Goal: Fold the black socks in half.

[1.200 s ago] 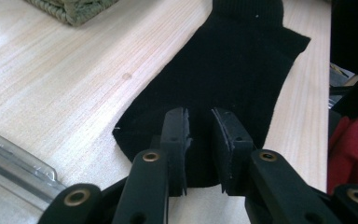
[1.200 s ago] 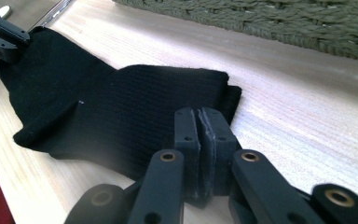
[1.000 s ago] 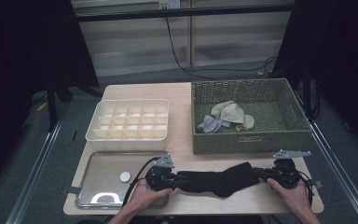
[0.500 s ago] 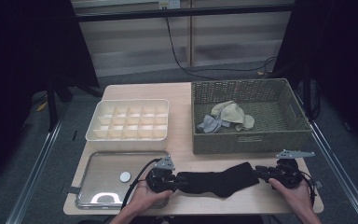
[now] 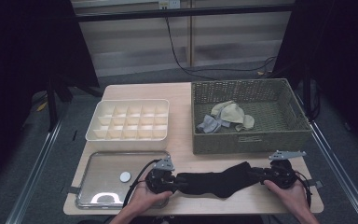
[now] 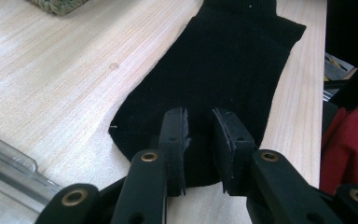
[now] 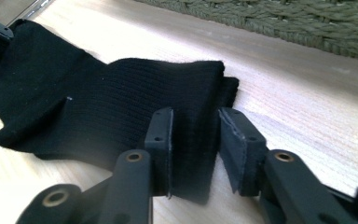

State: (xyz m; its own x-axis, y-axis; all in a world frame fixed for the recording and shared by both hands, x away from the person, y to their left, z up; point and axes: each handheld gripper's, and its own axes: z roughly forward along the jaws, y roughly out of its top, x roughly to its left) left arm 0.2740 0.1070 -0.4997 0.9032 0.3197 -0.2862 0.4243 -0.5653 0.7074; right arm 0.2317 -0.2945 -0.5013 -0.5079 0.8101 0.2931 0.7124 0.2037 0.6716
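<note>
Black sock [image 5: 214, 179] is laid out flat along the near edge of the table [image 5: 182, 93], running left to right between both tools. The left tool [image 5: 179, 181] sits at the sock's left end; in the left gripper view [image 6: 200, 135] its jaws stand narrow, straddling that end of the fabric with a gap between the pads, so I can't tell if they're really pinching. The right tool [image 5: 257, 175] is at the cuff end. In the right gripper view [image 7: 196, 140] its jaws have just been closing a bit with the cuff between them, but the right pad still stands off the cloth, so not gripping.

Writing: there's a small label on the near wall of the woven basket [image 5: 251, 140], too blurry to read. No brands I can make out anywhere.

Room to move: the sock lies close to the near table edge, with little wood on that side. Just beyond it on the far side is a strip of bare wood, then the basket on the right. The metal tray [image 5: 98, 163] is just left of the left tool, the white divider box [image 5: 128, 119] beyond that.
</note>
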